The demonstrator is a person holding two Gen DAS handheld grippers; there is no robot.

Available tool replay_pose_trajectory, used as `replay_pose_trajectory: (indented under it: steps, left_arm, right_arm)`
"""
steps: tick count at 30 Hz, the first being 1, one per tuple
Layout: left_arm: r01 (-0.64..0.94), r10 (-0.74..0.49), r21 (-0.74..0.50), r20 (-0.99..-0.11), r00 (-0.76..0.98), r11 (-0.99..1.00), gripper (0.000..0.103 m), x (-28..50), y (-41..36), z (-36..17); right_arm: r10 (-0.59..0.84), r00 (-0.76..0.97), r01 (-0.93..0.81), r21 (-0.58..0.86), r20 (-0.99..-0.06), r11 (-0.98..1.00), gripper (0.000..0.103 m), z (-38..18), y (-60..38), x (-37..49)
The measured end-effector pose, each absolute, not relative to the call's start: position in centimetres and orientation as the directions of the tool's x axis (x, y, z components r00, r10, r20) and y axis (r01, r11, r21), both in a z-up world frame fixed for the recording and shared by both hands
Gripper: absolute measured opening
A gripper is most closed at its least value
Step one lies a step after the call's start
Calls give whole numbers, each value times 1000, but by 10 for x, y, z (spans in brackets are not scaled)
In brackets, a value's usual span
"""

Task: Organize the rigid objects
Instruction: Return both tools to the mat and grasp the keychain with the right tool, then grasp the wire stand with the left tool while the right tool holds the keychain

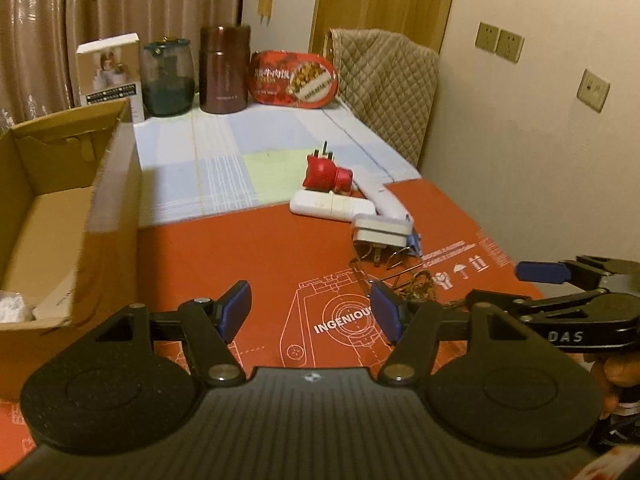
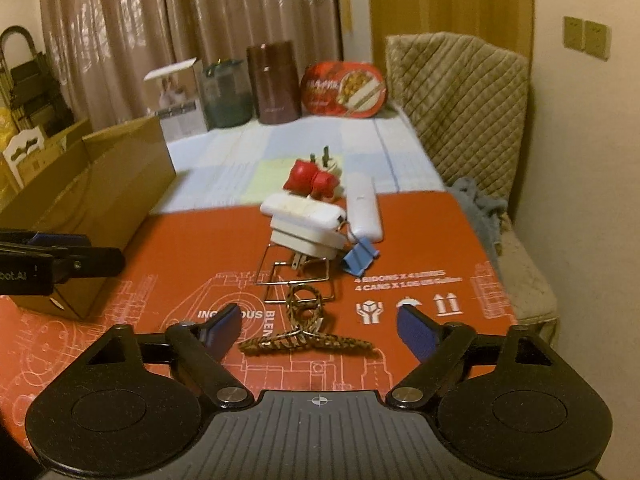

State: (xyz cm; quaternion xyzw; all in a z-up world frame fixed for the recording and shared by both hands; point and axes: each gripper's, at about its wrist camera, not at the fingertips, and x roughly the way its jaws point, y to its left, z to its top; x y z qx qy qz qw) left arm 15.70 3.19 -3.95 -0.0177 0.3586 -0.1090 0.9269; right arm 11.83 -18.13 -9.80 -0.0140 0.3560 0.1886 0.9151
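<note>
A home: curtains (image 2: 120, 32), quilted chair (image 2: 460, 96), tablecloth-covered table (image 1: 224, 152).

Bench (image 2: 224, 132) wears a checked cloth (image 2: 360, 140), with a red printed sheet (image 2: 420, 240) and cardboard box (image 2: 132, 160) on top.

Brown canister (image 1: 224, 70), dark glass jar (image 1: 168, 78), white carton (image 1: 110, 74) and red tin (image 1: 294, 80) before drawn curtains (image 1: 100, 8).

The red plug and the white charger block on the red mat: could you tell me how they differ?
The red plug lies farther back, prongs pointing up and away; the white charger block sits nearer, prongs towards the camera. The plug is rounded, the block boxy. Both are ungripped.
</note>
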Motion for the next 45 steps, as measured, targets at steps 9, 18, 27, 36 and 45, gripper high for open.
replay_pose_trajectory:
  steps: [9,18,27,36,45]
  left_arm:
    - [200,-213,-98,-668,713,975,61,191,25,-77]
    - [190,-230,-135,-681,695,972,61,202,31,-99]
    - [203,-254,-157,-694,673,967,61,200,30,-108]
    - [238,-304,-192,-677,670,952,64,204,6,-110]
    - [166,-282,-236,-648,708,958,78,229,-39,-115]
  right_arm:
    - [341,602,-389,107,-722,915,50,-139,-158,161]
    - [302,575,-384,74,-760,920,37,-158,-145,177]
    - [264,599,-372,28,-756,928,26,-162,-148,175]
    - [214,654,-289,22,-726,957,26,-146,-178,172]
    - [140,675,-175,27,-724,984,26,-138,-215,188]
